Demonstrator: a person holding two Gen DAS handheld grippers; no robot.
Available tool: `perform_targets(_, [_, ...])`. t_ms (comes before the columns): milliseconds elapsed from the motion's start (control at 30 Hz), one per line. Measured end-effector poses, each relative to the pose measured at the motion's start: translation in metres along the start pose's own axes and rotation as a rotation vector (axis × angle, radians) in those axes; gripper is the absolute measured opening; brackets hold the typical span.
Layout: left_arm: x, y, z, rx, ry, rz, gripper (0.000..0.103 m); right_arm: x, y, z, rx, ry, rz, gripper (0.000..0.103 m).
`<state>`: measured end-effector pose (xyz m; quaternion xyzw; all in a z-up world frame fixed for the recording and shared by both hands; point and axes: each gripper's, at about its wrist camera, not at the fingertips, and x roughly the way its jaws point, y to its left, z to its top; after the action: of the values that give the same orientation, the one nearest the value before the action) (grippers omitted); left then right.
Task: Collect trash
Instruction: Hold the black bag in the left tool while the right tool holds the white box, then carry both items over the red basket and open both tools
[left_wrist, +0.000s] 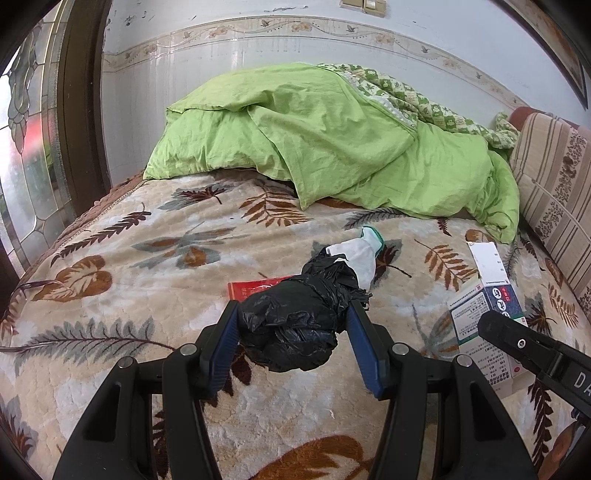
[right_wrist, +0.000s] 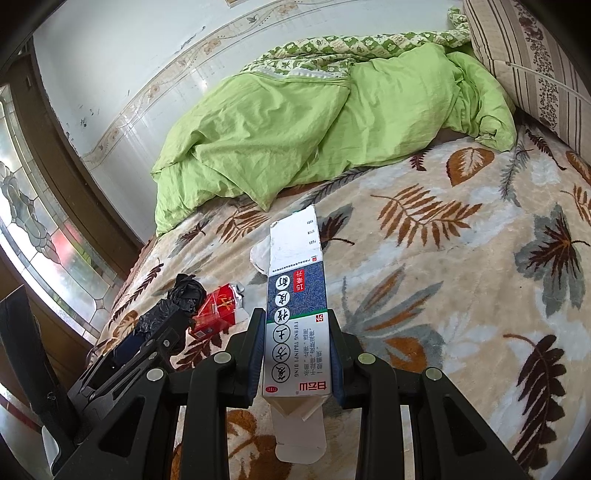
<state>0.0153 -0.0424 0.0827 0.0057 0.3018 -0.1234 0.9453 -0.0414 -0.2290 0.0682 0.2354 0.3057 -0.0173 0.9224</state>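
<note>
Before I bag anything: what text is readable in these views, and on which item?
"FUFANG TUJINPI DING", on the medicine box held in the right tongs.
"OTC", in a red oval near that box's open flap.
"15", on its red patch; the Chinese characters beside it I won't transcribe.
"DA", cut off, on the right tongs' arm, left view.
Red cigarette pack: gold print too blurred.

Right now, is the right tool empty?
No, the right tool is clamped on the long medicine box, its pads pressing both sides.
</note>
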Motion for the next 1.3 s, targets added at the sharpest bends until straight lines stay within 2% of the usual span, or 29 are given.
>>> perform_targets(767, [-0.0019, 0.0047, 0.0014, -0.009, -0.005, 0.033, 0.056, 0.0000, 0.0013, -0.0004, 0.000, -0.001, -0.001, 0.032])
perform_targets(1300, [-0.0014, 0.0037, 0.0012, -0.006, -0.008, 0.031, 0.056, 0.0006, 0.0031, -0.0014, -0.002, -0.001, -0.002, 0.032])
